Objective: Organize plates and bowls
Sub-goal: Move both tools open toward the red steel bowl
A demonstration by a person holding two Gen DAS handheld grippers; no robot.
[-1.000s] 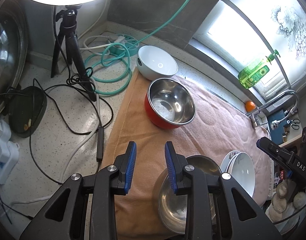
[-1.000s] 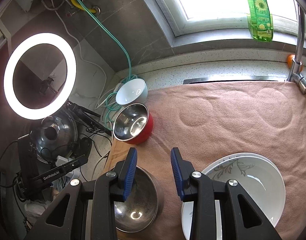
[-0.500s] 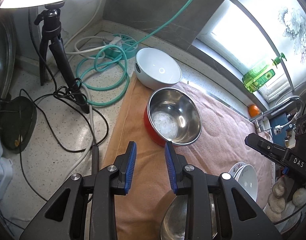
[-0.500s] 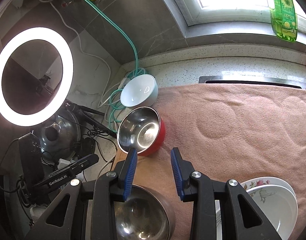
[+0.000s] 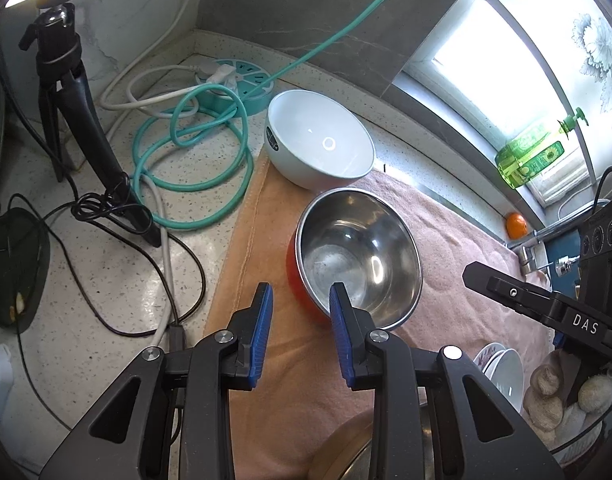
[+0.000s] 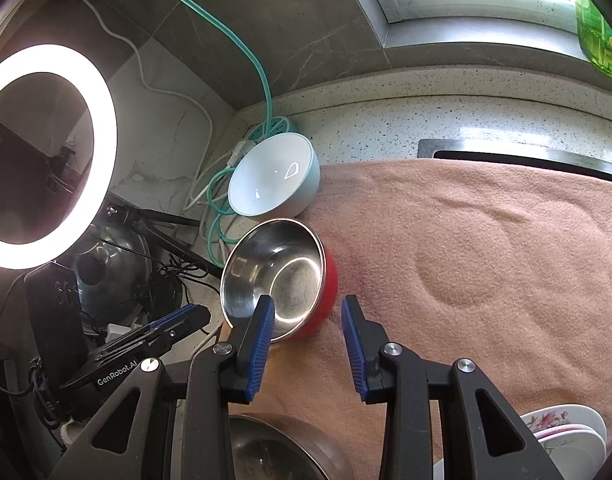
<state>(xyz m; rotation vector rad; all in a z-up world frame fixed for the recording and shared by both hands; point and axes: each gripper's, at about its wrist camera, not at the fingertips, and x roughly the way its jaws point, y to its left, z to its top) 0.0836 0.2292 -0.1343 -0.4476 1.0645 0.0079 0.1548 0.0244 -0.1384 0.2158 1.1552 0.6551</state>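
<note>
**Both grippers lined up on the red bowl, nothing grabbed yet**

So at this point you had both tools empty. Your left gripper (image 5: 300, 310) had its jaws apart with only towel between them, right pad hanging over the near rim of the red bowl with the steel lining (image 5: 355, 256). Your right gripper (image 6: 307, 324) was also unclenched, left pad just in front of that same bowl's near edge. To me that read as you picking this bowl as the next one to move.

The bowl sat on the pink towel (image 6: 485, 248), near its left edge, with the white bowl (image 5: 319, 144) just beyond it, half off the towel onto the speckled counter (image 5: 106, 280). Closer to you were a plain steel bowl (image 6: 266, 448) and a stack of flowered plates (image 6: 561, 432) on the right. The towel probably served to keep everything from sliding or clanking.
</note>
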